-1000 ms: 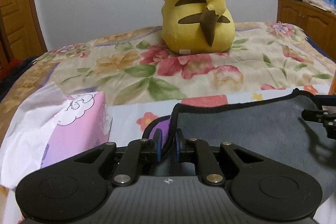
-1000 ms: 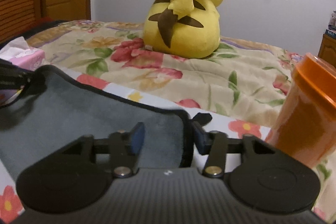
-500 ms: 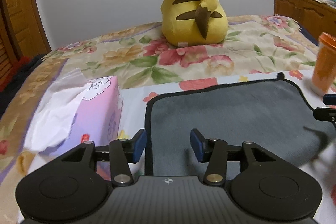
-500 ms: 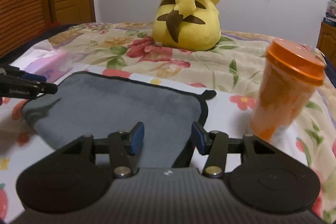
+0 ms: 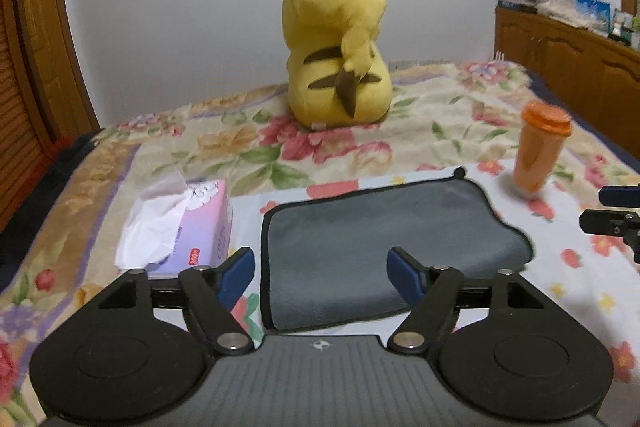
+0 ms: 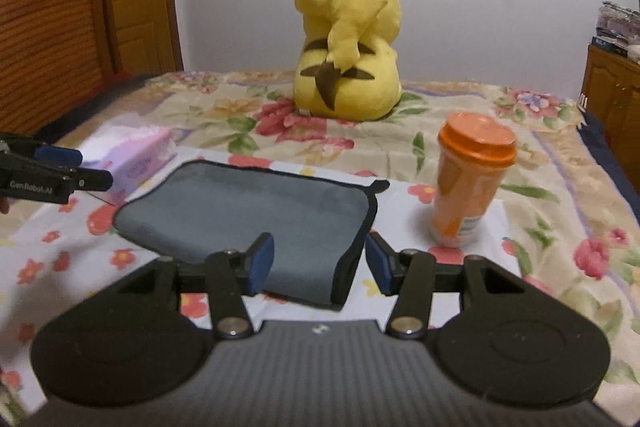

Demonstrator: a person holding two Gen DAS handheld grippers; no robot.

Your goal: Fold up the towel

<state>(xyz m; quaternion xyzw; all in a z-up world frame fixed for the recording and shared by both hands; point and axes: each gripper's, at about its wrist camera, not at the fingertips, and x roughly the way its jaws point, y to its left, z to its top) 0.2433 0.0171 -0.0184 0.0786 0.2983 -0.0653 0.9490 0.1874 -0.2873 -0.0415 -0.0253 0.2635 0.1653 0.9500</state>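
A grey towel (image 5: 372, 239) with a black hem lies folded flat on the flowered bedspread; it also shows in the right wrist view (image 6: 256, 219). My left gripper (image 5: 322, 277) is open and empty, raised above the towel's near left edge. My right gripper (image 6: 318, 263) is open and empty, above the towel's near right corner. Each gripper shows at the edge of the other's view: the right one (image 5: 616, 215), the left one (image 6: 52, 173).
A pink tissue box (image 5: 180, 227) lies left of the towel. An orange lidded cup (image 6: 468, 179) stands to its right. A yellow Pikachu plush (image 5: 336, 55) sits at the back of the bed. Wooden cabinets (image 5: 568, 55) stand at the right.
My left gripper let go of the towel's corner and opened. Both grippers drew back and rose, and the towel now lies flat and folded on the bed.
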